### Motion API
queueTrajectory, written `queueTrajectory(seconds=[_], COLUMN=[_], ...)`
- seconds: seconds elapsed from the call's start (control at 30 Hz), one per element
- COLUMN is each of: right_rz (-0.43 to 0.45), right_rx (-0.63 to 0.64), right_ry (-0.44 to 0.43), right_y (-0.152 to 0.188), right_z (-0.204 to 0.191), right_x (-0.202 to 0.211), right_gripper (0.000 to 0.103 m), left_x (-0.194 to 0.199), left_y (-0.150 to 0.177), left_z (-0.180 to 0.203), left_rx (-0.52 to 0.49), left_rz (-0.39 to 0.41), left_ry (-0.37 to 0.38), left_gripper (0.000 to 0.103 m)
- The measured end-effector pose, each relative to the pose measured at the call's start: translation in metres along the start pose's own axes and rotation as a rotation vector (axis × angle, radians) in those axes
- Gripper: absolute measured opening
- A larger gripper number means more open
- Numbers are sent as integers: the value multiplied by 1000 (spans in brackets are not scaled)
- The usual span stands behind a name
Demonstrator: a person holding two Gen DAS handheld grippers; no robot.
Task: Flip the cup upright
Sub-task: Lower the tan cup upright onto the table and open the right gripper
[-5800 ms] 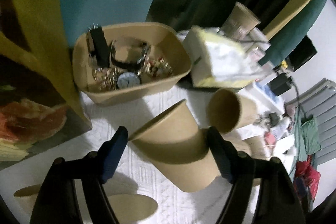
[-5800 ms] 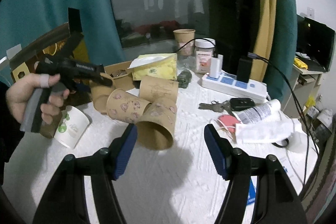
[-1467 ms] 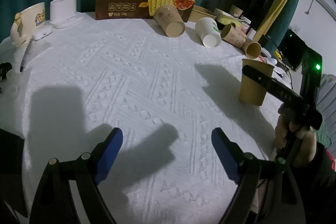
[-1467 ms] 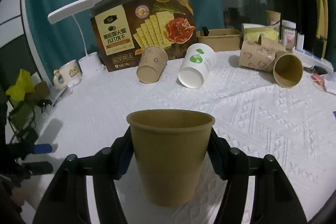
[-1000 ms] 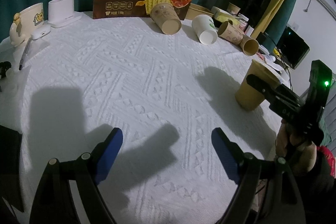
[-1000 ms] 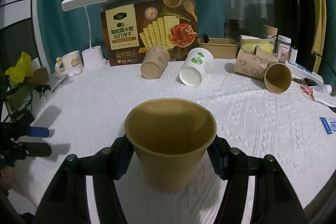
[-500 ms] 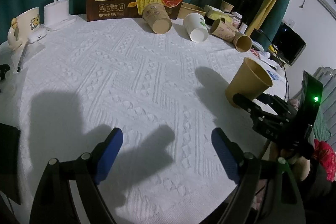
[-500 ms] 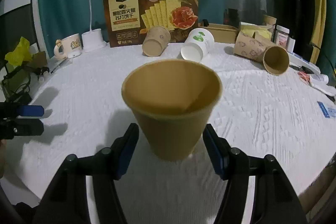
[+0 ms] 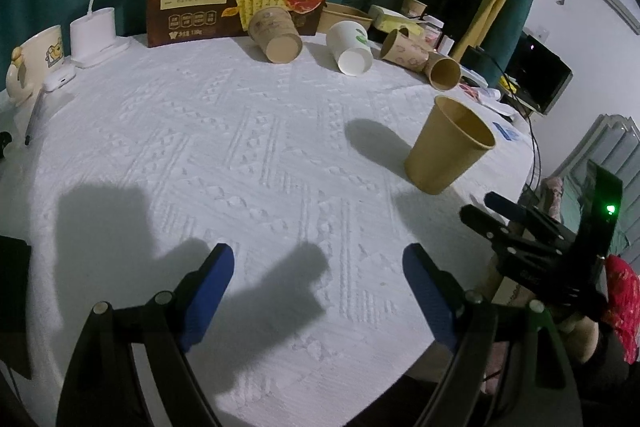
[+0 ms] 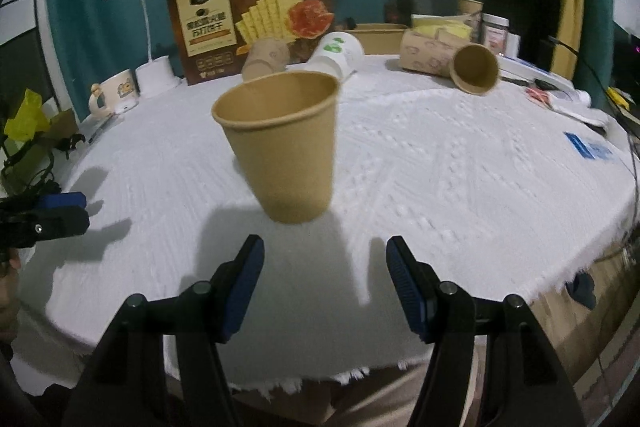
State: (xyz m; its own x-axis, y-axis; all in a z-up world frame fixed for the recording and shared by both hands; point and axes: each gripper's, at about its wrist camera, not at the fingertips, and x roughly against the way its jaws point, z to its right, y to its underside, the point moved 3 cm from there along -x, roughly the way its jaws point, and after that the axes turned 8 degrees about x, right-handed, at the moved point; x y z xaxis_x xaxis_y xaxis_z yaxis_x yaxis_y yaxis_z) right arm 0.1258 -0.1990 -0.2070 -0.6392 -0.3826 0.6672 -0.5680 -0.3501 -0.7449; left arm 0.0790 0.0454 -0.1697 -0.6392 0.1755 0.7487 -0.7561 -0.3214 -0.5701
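Now cup (image 10: 286, 147) upright, right tongs (image 10: 322, 281) freshly opened, clear.

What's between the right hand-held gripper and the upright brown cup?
Nothing but bare white tablecloth with a shadow on it. In the right wrist view, the right hand-held gripper sits open, clear of the brown cup, which stands alone.

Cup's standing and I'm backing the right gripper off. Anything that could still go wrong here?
The plain brown paper cup stands upright but near the edge of the white textured tablecloth, so a bump could send it off. The right gripper, jaws open and empty, is close in front of it; pull straight back to avoid clipping it.
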Motion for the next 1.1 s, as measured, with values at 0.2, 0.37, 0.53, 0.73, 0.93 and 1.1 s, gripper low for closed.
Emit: queueTrajectory(seconds=[0.2,0.37,0.53,0.73,0.93,1.1], right_rz=[-14,-13,-1,30,83,162], right_rx=[-36,-61,-83,-92,-99,-81], right_ry=[31,66,93,126,152,173], right_y=[12,14,11,0,-22,-47], right_z=[7,16,27,37,44,44], right_x=[20,37,54,74,102,136], right_gripper=[61,61,61,61,61,61], left_x=[5,12,23,30,56,87], left_y=[4,5,2,-6,-17,-34], left_z=[13,25,39,49,65,74], left_rx=[-44,-71,-108,-108,-196,-226], left_rz=[13,32,68,78,205,340], left_ry=[-3,7,10,39,-54,-80], left_gripper=[86,86,86,86,86,87])
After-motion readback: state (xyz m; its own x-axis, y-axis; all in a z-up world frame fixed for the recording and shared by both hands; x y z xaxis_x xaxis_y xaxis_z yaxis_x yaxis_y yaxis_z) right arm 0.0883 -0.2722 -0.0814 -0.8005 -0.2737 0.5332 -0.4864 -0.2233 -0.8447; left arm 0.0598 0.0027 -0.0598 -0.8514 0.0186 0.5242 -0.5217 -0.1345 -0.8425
